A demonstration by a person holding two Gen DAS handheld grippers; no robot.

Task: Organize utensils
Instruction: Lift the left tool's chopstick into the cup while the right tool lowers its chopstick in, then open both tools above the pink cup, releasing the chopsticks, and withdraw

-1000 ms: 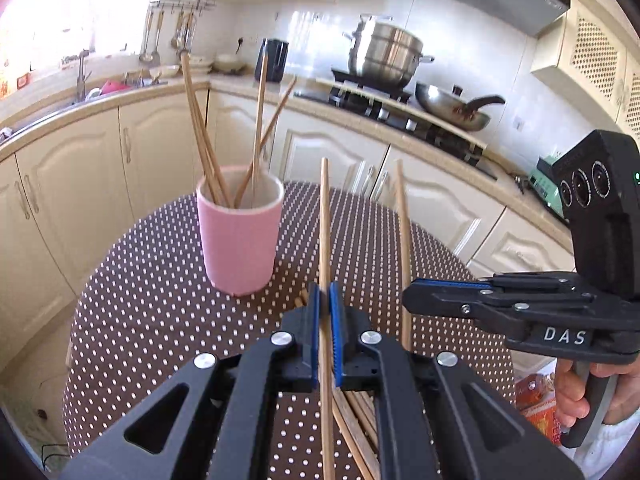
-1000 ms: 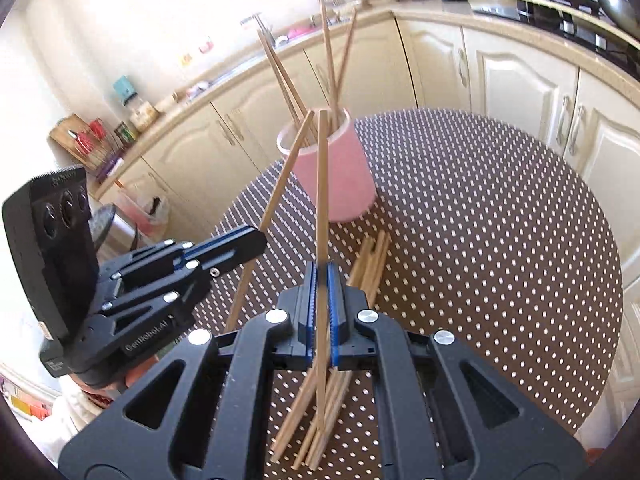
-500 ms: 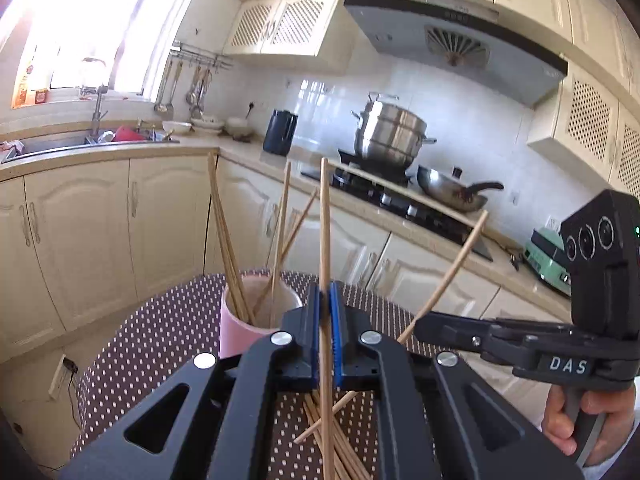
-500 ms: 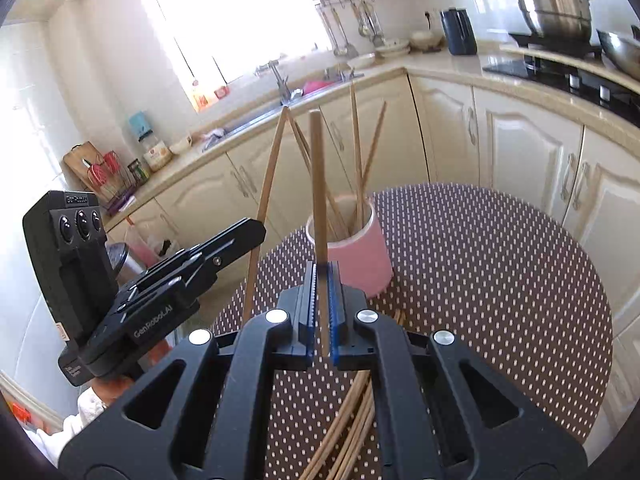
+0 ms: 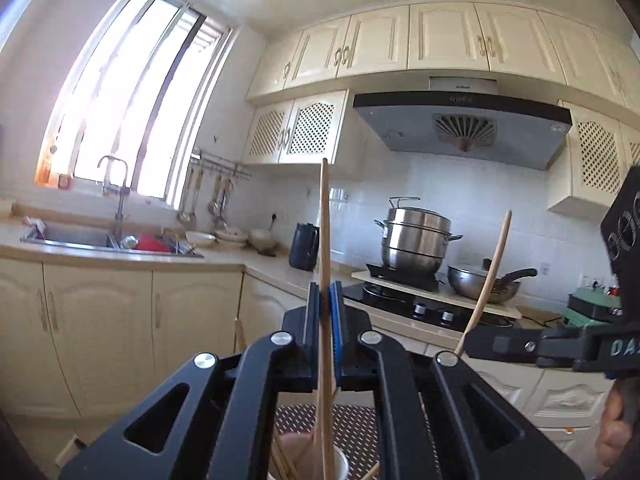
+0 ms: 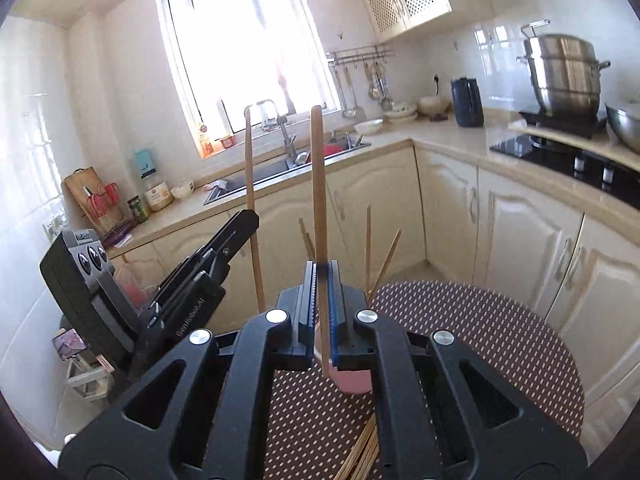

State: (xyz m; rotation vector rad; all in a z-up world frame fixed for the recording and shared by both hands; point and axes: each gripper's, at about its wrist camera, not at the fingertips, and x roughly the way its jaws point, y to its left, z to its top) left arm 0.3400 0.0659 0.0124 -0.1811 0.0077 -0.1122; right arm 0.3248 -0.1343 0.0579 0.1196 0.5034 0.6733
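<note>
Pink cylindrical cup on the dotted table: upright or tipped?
Upright: the pink cylindrical cup stands behind the right gripper, wooden chopsticks rising from it.

Window: bright, above the sink.
Sink: steel, set in the counter, with a tall faucet behind.
Kettle: dark, on the corner counter.
Steamer pot: stacked steel, on the hob.
Wok: just right of the steamer pot, black handle pointing right.
Range hood: grey, under cream cabinets.
Hanging ladles: on a wall rail.
Cutting board: leaning at the left wall.
</note>
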